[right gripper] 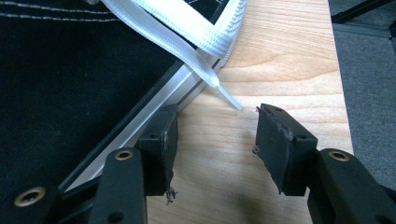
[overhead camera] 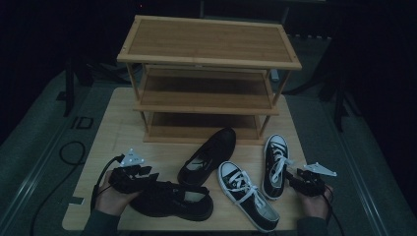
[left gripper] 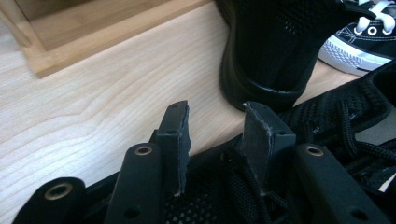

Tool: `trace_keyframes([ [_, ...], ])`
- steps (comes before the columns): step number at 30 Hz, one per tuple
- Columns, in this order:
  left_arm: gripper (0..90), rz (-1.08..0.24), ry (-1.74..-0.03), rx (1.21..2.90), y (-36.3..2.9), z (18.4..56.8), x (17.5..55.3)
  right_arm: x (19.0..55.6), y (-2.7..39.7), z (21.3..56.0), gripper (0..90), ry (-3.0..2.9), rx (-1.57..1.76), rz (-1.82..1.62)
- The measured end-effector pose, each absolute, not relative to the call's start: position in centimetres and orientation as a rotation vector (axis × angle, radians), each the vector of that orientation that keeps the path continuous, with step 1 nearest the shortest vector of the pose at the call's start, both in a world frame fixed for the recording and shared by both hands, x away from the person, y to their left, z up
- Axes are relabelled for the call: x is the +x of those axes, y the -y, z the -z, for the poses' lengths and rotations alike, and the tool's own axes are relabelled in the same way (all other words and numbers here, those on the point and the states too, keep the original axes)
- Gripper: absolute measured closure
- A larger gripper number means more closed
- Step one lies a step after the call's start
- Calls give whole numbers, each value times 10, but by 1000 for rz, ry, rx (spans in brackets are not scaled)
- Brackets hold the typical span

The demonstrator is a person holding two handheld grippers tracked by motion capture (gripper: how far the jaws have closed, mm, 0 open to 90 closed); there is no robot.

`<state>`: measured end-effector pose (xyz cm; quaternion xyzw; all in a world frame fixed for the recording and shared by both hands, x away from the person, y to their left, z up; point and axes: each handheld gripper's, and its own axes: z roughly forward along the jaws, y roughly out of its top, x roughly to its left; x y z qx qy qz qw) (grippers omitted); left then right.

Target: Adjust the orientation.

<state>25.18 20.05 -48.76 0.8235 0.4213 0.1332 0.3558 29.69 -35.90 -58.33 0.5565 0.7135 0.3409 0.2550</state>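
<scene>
Shadow hides left gripper grip over black shoe; right gripper open beside sneaker.

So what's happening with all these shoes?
A person holds a gripper in each hand at a table with a bare wooden rack and four shoes. The left gripper is at the near black shoe, jaws astride its mesh. The right gripper sits open beside a sneaker.

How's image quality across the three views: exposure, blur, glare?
High view: dim and underexposed, the black shoe by the left claw melts into shadow, surroundings near black. Left gripper view: bright, sharp table grain, near mesh soft. Right gripper view: well lit, white lace slightly blown out, no motion blur.
</scene>
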Motion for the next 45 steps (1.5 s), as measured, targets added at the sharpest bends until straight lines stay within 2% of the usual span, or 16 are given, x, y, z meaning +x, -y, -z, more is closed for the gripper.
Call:
trace_keyframes([
  [10,677,-273,-1135,2133,-202,493,252,297,359,583,481,-1937,1512,-925],
  [12,734,-266,-1148,2145,-201,494,253,297,359,583,481,-1937,1512,-925],
  [15,866,-259,-1155,2178,-200,497,255,297,359,583,480,-1936,1512,-925],
  [17,883,-266,-1149,2195,-199,496,254,297,359,583,480,-1936,1512,-925],
  [32,898,-402,-1161,2198,-198,488,262,297,359,583,478,-1934,1513,-922],
  [38,898,-448,-1158,2209,-193,482,281,297,359,583,477,-1933,1515,-921],
  [45,898,-465,-1106,2235,-169,474,315,297,359,583,476,-1932,1516,-922],
])
